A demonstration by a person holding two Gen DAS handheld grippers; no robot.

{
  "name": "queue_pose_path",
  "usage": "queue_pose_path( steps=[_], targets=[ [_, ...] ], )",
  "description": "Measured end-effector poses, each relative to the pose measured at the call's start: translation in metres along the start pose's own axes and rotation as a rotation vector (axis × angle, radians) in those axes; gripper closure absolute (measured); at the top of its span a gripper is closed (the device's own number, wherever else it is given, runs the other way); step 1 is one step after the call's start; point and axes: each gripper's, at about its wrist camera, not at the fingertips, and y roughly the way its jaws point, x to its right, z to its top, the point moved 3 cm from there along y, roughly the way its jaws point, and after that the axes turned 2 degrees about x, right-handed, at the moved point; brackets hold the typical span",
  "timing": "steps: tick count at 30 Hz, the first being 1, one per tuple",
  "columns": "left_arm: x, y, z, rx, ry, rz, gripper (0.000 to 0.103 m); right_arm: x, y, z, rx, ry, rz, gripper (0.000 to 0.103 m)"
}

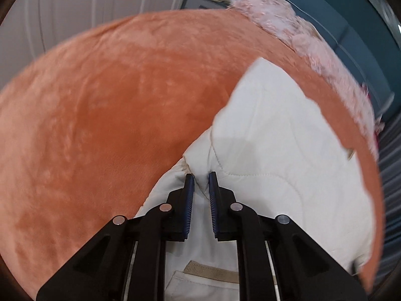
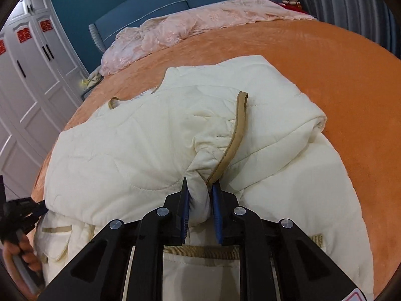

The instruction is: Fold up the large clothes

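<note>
A cream quilted jacket (image 2: pixel 140 140) with tan trim lies partly folded on the orange bedspread (image 2: pixel 338 80). My right gripper (image 2: pixel 200 190) is shut on a bunched fold of the jacket beside a tan strap (image 2: pixel 235 130). In the left wrist view the same jacket (image 1: pixel 275 138) fills the lower right, and my left gripper (image 1: pixel 201 185) pinches a ridge of its cream fabric between blue pads. The left gripper (image 2: pixel 27 213) also shows at the far left edge of the right wrist view, held by a hand at the jacket's side.
A pink lacy blanket (image 2: pixel 190 25) is heaped at the head of the bed against a blue padded headboard (image 2: pixel 155 2). White wardrobe doors (image 2: pixel 32 70) stand to the left. Grey curtains (image 2: pixel 351 2) hang at the right. Bare orange bedspread (image 1: pixel 100 113) stretches left of the jacket.
</note>
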Motion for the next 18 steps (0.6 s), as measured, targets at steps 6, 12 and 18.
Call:
queue_pose_path(
  steps=[6, 12, 18],
  targets=[
    [0.017, -0.006, -0.012, 0.081, 0.146, 0.102, 0.086, 0.004, -0.016, 0.002, 0.014, 0.011, -0.041, 0.072],
    [0.024, -0.068, -0.005, 0.16, 0.176, 0.06, 0.057, -0.01, -0.087, 0.009, 0.242, -0.047, -0.097, 0.068],
    [0.068, -0.056, 0.001, 0.095, 0.213, -0.025, 0.049, -0.059, -0.028, 0.023, 0.093, -0.193, 0.004, 0.095]
  ],
)
